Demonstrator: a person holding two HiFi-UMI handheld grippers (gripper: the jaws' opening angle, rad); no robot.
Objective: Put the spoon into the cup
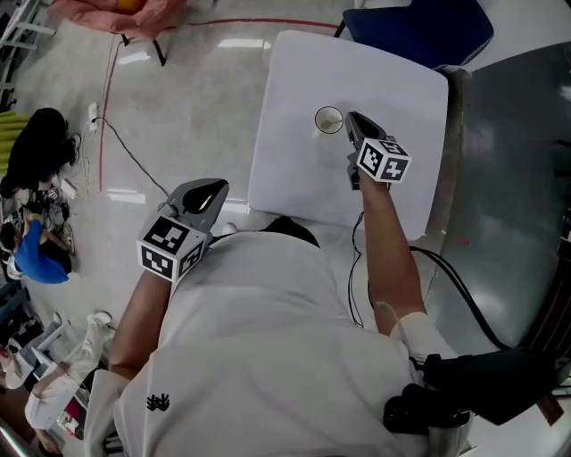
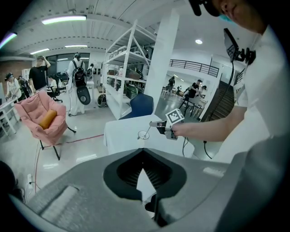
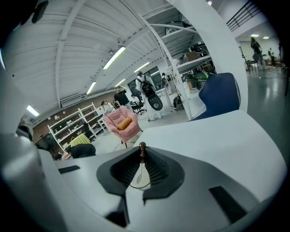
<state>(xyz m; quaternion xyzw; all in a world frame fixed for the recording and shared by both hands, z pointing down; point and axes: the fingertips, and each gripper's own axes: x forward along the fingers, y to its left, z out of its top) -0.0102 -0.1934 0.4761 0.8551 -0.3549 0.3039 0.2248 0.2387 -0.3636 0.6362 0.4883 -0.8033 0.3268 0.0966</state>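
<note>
A small clear cup (image 1: 328,120) stands on the white table (image 1: 294,178), toward its far side. My right gripper (image 1: 350,118) sits just right of the cup, shut on the spoon. In the right gripper view the spoon's brown knobbed end (image 3: 142,146) sticks up between the jaws, and its pale bowl hangs below them. From the left gripper view the spoon (image 2: 148,128) slants down from the right gripper (image 2: 156,127) to the cup (image 2: 143,134); whether its tip is inside I cannot tell. My left gripper (image 1: 217,187) hangs over the floor left of the table, its jaw tips together with nothing between them.
A blue chair (image 1: 419,27) stands behind the table. A grey metal surface (image 1: 517,178) lies to its right. Cables (image 1: 125,152) run across the floor on the left. A pink armchair (image 2: 45,120), white shelving (image 2: 131,68) and standing people are farther off.
</note>
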